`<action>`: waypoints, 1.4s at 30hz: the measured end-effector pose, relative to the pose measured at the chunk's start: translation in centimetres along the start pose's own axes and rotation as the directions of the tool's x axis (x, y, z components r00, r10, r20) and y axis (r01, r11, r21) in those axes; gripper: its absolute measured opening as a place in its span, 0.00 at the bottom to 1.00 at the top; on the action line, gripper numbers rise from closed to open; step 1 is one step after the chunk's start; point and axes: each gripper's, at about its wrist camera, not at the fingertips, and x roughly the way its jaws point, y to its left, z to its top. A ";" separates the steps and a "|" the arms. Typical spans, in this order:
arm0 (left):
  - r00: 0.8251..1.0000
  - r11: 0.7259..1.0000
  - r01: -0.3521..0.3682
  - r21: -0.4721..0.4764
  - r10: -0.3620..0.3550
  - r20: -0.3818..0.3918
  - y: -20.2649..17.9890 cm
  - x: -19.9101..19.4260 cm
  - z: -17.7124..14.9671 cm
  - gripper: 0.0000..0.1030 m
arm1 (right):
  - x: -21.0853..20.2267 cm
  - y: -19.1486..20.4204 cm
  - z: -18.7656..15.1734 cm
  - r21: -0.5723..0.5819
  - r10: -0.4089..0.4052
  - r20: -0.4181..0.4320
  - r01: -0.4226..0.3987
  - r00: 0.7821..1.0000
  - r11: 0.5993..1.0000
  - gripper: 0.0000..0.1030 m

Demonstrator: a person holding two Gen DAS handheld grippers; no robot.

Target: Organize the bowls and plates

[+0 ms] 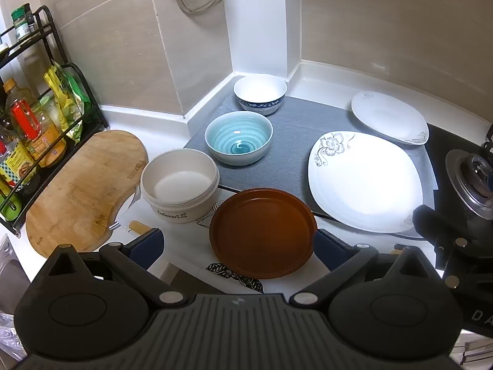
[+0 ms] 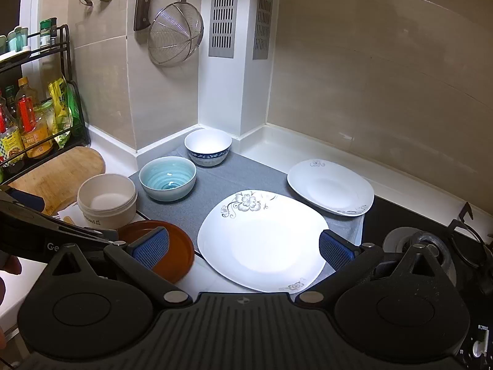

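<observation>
On grey mat (image 2: 215, 182), near edge: large white plate (image 2: 262, 240) lying flat, dead ahead of right gripper (image 2: 243, 248), rim between wide-spread fingers, nothing held. Left of it, off the mat: brown plate (image 1: 262, 231), straight before left gripper (image 1: 238, 246), likewise wide and empty. Each plate nearest its own side. Bowls untouched further back.

I see a kitchen corner with beige tiled walls (image 2: 369, 77) meeting at a white column (image 2: 228, 92) that carries grey vents (image 2: 219, 15). Left of the column a wire strainer (image 2: 175, 37) hangs on the wall. A white counter (image 2: 277, 148) runs below the column; strong light falls on it from above.
</observation>
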 end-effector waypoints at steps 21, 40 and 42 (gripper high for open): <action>1.000 1.000 0.009 0.019 -0.009 0.012 -1.3 0.8 -0.6 1.00 | -0.1 -0.1 -0.3 0.014 -0.017 0.001 0.017 1.000 1.000 1.00; 1.000 0.999 0.023 0.024 -0.023 -0.003 -1.7 2.0 -0.3 1.00 | 0.7 -0.2 -0.4 0.019 -0.026 -0.014 0.026 1.000 0.999 1.00; 1.000 0.999 0.027 0.023 -0.027 -0.004 -1.6 2.2 -0.2 1.00 | 0.9 -0.2 -0.3 0.023 -0.027 -0.017 0.028 0.999 0.999 1.00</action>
